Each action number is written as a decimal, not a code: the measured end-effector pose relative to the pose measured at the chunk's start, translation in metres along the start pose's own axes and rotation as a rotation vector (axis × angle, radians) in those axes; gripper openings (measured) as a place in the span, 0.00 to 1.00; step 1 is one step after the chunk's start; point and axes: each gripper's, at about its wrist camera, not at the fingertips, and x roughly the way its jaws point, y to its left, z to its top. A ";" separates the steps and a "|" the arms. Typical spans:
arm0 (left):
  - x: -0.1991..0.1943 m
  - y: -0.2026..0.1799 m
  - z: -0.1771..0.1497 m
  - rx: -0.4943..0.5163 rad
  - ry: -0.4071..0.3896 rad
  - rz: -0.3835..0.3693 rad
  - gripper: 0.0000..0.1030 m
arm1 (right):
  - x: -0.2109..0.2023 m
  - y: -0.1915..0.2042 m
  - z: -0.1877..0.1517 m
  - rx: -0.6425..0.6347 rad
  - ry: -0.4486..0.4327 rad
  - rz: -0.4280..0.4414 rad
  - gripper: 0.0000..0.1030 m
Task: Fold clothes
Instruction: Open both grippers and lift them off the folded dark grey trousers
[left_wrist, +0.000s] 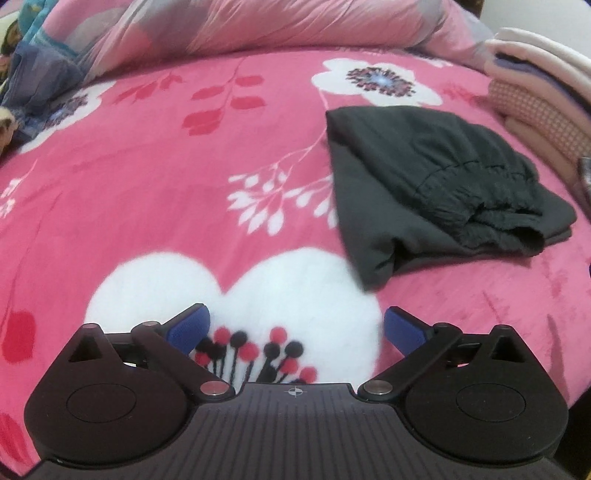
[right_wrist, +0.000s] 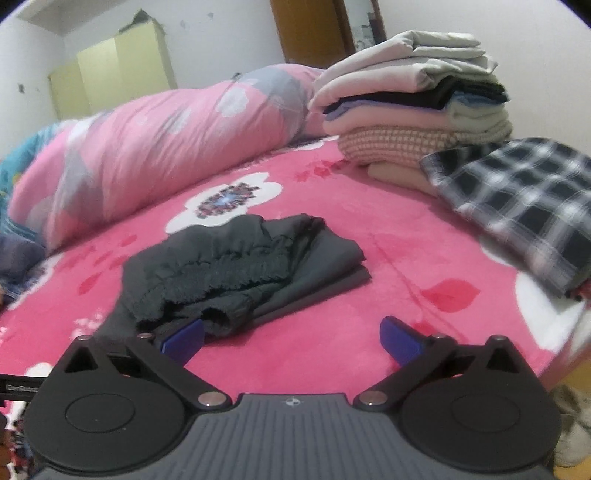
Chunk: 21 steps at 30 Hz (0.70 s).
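Shorts, dark grey, already sit folded on the bed; both grippers' jaws are wide apart, empty. Could be finished or mid-fold.

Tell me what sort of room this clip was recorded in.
Most likely a bedroom. Both open grippers, left and right, hover over a bed with a pink floral cover, a rolled quilt lies along its far side, and a wardrobe stands against the wall.
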 end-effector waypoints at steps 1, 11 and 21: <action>0.001 -0.001 -0.001 0.001 0.001 0.007 1.00 | 0.001 0.002 -0.002 -0.012 0.001 -0.011 1.00; 0.005 -0.010 -0.005 0.008 -0.002 0.066 1.00 | 0.022 0.015 -0.028 -0.140 0.053 -0.060 1.00; 0.006 -0.013 -0.005 0.006 0.001 0.084 1.00 | 0.032 0.022 -0.035 -0.191 0.079 -0.089 1.00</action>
